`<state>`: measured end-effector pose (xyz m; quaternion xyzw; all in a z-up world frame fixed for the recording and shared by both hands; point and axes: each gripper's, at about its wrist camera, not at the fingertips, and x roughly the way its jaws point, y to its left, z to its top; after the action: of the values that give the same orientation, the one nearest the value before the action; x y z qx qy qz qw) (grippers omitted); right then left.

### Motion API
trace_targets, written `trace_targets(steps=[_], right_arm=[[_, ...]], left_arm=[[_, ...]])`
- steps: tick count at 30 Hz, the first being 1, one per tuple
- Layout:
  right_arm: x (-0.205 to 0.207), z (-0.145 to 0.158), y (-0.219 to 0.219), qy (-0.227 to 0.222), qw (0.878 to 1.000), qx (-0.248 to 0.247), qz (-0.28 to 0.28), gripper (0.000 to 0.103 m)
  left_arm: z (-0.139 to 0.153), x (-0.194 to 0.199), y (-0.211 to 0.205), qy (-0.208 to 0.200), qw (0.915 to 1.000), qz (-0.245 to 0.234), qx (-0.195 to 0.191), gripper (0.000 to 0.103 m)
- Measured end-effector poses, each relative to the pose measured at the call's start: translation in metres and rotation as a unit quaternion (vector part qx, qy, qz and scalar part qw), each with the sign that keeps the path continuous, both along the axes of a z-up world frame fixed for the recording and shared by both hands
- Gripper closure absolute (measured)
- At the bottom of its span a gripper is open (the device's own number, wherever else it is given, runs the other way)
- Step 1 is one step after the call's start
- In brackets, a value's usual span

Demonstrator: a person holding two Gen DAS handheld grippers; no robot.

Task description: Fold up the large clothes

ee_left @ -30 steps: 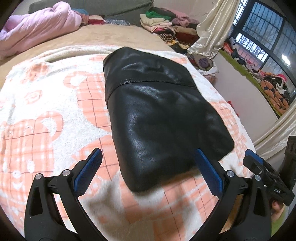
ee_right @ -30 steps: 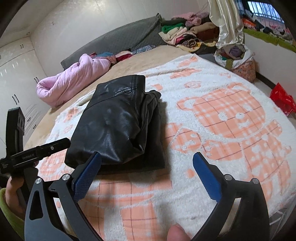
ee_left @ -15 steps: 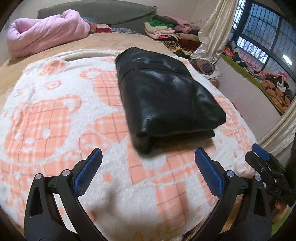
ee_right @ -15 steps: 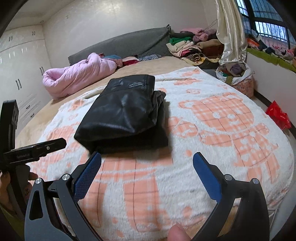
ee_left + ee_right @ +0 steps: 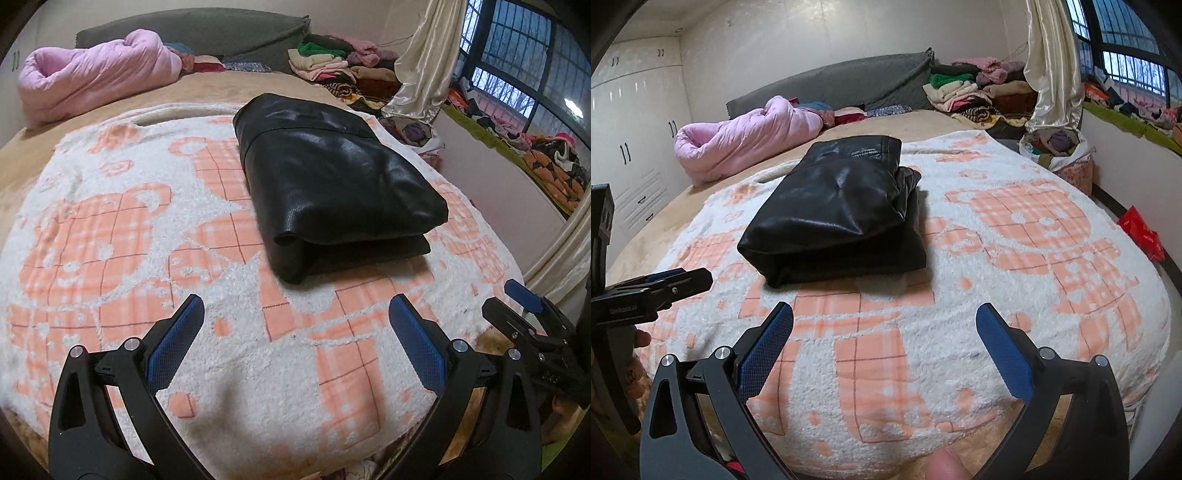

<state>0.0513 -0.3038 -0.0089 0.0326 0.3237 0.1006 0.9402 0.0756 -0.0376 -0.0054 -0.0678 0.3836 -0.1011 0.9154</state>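
Note:
A black leather garment (image 5: 332, 177) (image 5: 838, 206) lies folded into a thick rectangle on the white and orange bear blanket (image 5: 122, 229) (image 5: 1034, 236). My left gripper (image 5: 295, 339) is open and empty, held above the blanket's near edge, well short of the garment. My right gripper (image 5: 882, 343) is likewise open and empty, apart from the garment. In the left wrist view the right gripper (image 5: 532, 317) shows at the lower right edge; in the right wrist view the left gripper (image 5: 661, 284) shows at the left edge, with a hand behind it.
A pink duvet (image 5: 92, 74) (image 5: 746, 136) lies bunched at the bed's far side by a grey headboard (image 5: 849, 81). Stacks of folded clothes (image 5: 332, 70) (image 5: 975, 88) stand beside a cream curtain (image 5: 424, 62). White wardrobes (image 5: 631, 122) stand left; a red bag (image 5: 1141, 232) lies on the floor.
Both grippers have pulled back from the folded garment toward the blanket's near edge. The garment now lies farther away and has stayed folded.

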Motion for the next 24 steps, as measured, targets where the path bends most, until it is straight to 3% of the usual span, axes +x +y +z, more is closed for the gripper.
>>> trace_targets(steps=[24], right_arm=[[0.0009, 0.0001, -0.0056, 0.005, 1.0, 0.007, -0.009, 0.004]], left_arm=[[0.0008, -0.0032, 0.004, 0.0, 1.0, 0.005, 0.005, 0.009]])
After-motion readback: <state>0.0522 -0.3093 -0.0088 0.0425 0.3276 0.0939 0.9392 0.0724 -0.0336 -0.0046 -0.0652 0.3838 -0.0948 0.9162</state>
